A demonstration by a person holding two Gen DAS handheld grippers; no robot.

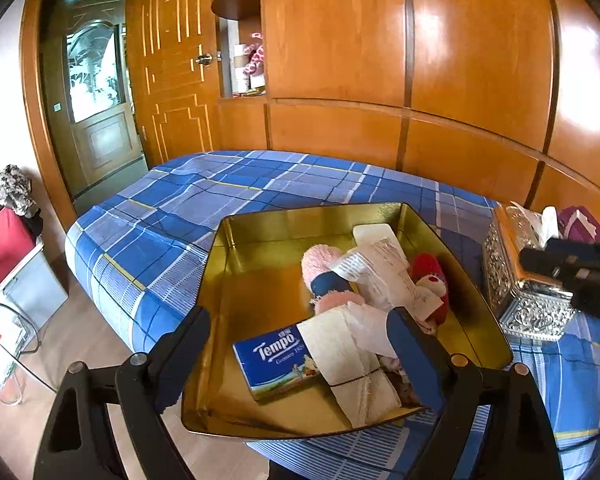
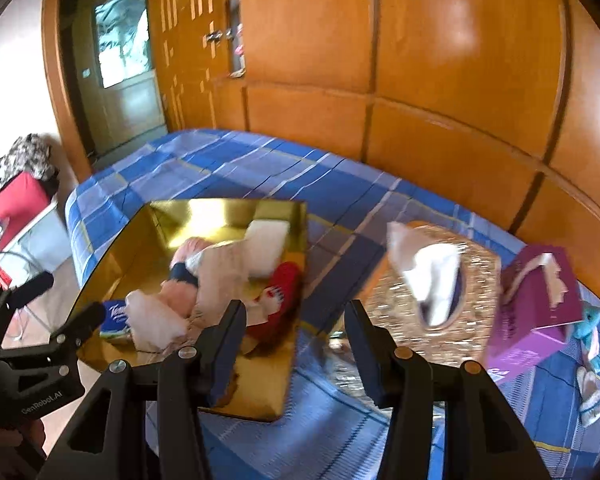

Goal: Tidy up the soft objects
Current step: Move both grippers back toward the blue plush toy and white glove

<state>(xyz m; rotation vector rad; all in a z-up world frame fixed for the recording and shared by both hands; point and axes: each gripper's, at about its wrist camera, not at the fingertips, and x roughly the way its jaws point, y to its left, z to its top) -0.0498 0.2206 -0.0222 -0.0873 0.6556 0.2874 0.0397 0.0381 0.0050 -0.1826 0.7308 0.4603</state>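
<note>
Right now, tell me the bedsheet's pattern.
Blue and white plaid with thin yellow lines on the bedsheet; clearest in the left wrist view.

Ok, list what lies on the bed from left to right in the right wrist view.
Gold tin → silver tissue box → purple tissue box → small teal toy. All four rest on the blue plaid bedspread.

Black gripper [image 2: 296, 320] frame, dark-blue fingers [image 2: 228, 344], silver screws ("SenRobot.AI" printed white).
</note>
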